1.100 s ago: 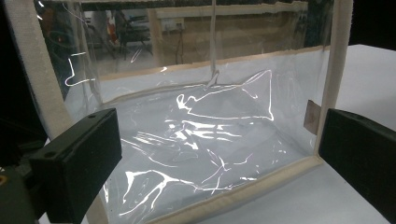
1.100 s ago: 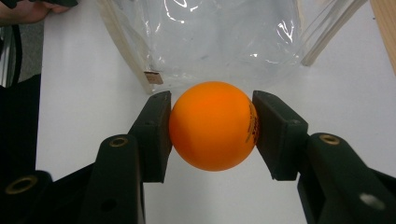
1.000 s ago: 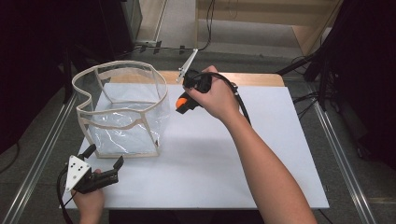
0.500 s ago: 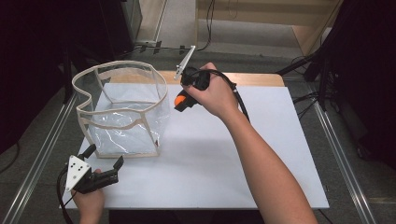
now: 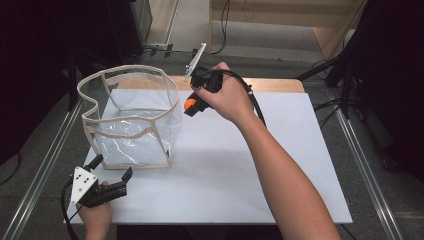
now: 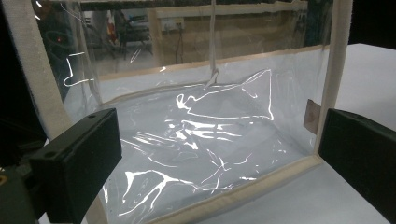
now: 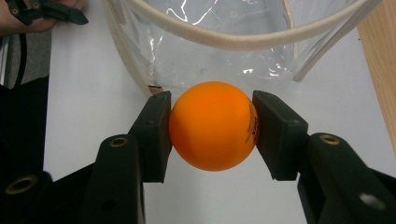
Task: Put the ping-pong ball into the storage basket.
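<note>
One orange ball [image 7: 212,126] sits squarely between the two black jaws of the right gripper [image 7: 211,133], which are clamped on it: each flat pad presses one side of the ball at about its widest line, and the ball's front and top bulge clear of the pads. In the high view the ball [image 5: 190,104] shows as an orange spot at the tip of the right gripper [image 5: 192,106], raised above the counter [image 5: 280,165] just beside the near corner of the bag [image 5: 131,120]. Ahead of the clamped jaws, past the ball, lies the bag's rim, curving across the top of the right gripper view.

The ball is smooth, matt and round, with small dark print on one side. The bag is one open-topped box of clear, glossy, creased film, edged and seamed with cream fabric tape [image 6: 46,100]; its rim sags in a wavy loop. The counter is covered by a flat white sheet, with bare wood along its far edge.

The left gripper [image 5: 112,180] rests at the counter's near corner, its two jaws standing apart with nothing between them; the bag's clear wall [image 6: 205,140] stands just ahead of them.

Count: one ball, one bag, two grippers, four jaws.
</note>
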`<action>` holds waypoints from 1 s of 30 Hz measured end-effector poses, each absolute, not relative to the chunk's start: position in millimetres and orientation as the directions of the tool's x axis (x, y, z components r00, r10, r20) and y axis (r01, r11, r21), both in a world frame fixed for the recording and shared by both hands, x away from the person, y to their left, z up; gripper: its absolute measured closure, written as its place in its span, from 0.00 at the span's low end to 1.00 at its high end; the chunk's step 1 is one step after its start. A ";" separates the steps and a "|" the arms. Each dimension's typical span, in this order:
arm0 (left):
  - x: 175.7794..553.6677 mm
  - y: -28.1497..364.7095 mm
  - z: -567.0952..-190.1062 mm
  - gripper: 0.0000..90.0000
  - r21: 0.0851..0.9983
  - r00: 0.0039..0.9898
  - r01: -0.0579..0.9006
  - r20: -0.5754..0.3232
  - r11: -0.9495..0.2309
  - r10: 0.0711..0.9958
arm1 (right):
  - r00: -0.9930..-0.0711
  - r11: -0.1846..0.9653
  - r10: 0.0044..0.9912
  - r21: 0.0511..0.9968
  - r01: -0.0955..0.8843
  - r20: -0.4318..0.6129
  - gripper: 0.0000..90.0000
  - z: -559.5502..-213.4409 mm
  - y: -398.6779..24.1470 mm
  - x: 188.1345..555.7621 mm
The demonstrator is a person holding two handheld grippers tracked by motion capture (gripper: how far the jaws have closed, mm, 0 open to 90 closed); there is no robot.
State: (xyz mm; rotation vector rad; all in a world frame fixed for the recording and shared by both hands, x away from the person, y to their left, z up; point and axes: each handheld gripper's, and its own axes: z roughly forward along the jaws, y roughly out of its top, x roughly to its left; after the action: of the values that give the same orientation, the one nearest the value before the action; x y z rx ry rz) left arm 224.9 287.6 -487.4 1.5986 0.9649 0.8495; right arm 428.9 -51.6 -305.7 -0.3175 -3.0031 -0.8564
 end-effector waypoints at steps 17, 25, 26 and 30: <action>224.9 287.8 -487.4 0.00 0.976 0.427 0.169 0.054 -0.138 0.903 | -0.982 0.827 0.183 0.533 0.179 0.047 0.53 -289.7 -49.5 429.2; 224.8 287.8 -487.4 0.00 0.976 0.427 0.169 0.054 -0.139 0.903 | -0.983 0.828 0.181 0.533 0.175 0.042 0.53 -283.7 -46.6 429.9; 224.8 287.9 -487.4 0.00 0.976 0.427 0.169 0.054 -0.138 0.903 | -0.983 0.827 0.177 0.535 0.171 0.040 0.53 -283.2 -46.2 430.4; 224.9 288.0 -487.4 0.00 0.976 0.427 0.169 0.054 -0.138 0.902 | -0.983 0.826 0.179 0.536 0.175 0.044 0.53 -281.1 -44.3 431.0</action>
State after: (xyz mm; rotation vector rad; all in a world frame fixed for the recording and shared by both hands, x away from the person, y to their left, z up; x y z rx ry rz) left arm 224.9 288.0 -487.4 1.5983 0.9636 0.8475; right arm 431.0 -44.3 -281.1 -0.2913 -3.0090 -0.8831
